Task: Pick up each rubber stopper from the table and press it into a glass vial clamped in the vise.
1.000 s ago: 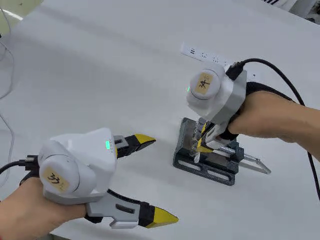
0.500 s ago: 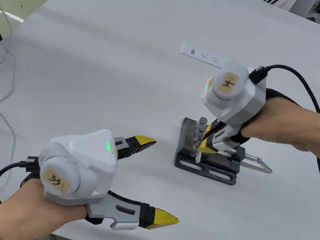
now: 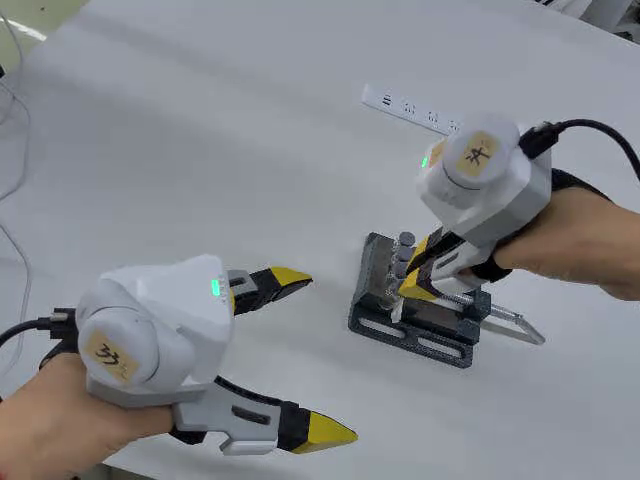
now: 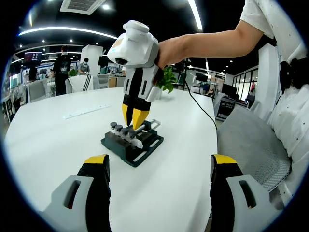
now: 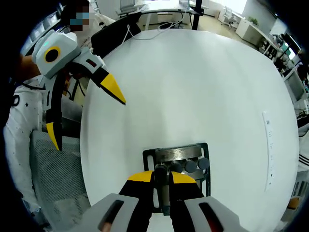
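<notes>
Right gripper (image 3: pixel 412 287) has lifted up and right off the vials (image 3: pixel 402 264), jaws pinched shut with nothing seen between them. Stoppers (image 3: pixel 406 240) sit in the vials in the vise (image 3: pixel 415 335). Left gripper (image 3: pixel 315 355) idles, jaws spread wide. That press looks done

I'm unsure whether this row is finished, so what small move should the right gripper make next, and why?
Probably lift the right gripper straight up, clear of the vise. Its fingers are closed above the row's end, hiding that spot, while three grey stoppers beside them already sit in place. The left gripper is open and empty.
</notes>
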A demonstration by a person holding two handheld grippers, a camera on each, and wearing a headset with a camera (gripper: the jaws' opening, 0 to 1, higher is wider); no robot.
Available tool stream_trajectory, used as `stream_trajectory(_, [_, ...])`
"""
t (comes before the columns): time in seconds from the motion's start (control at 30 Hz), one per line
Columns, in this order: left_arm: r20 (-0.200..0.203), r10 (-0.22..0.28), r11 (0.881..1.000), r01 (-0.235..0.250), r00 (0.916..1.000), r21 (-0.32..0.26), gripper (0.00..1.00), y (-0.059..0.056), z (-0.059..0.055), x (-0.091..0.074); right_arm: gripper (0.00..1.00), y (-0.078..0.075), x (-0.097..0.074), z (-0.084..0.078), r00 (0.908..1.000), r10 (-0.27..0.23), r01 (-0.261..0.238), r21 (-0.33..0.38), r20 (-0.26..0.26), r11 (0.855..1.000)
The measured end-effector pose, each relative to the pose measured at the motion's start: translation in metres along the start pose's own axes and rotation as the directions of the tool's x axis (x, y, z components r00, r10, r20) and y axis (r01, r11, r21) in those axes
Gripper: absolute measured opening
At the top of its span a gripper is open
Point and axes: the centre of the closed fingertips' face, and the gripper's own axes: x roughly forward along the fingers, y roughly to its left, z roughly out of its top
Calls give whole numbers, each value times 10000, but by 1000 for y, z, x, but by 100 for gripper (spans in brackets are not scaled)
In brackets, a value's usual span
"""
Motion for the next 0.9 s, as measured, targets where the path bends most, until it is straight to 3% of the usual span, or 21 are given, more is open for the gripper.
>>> stream_trajectory(0.13, [-48, -13, 10000, 13, 10000, 1, 85, -1, 0, 0, 4, -3, -6, -4, 9995, -192, 189, 135, 254, 9997])
stream_trajectory(0.27, [-64, -48, 10000, 48, 10000, 19, 85, -2, 0, 0, 3, -1, -4, -4, 9972, 20, -49, 389, 746, 9992])
stream_trajectory(0.9, [-151, -102, 9999, 102, 9998, -25, 84, -2, -2, 1, 0, 3, 7, -4, 9960, 88, -116, 308, 894, 9995])
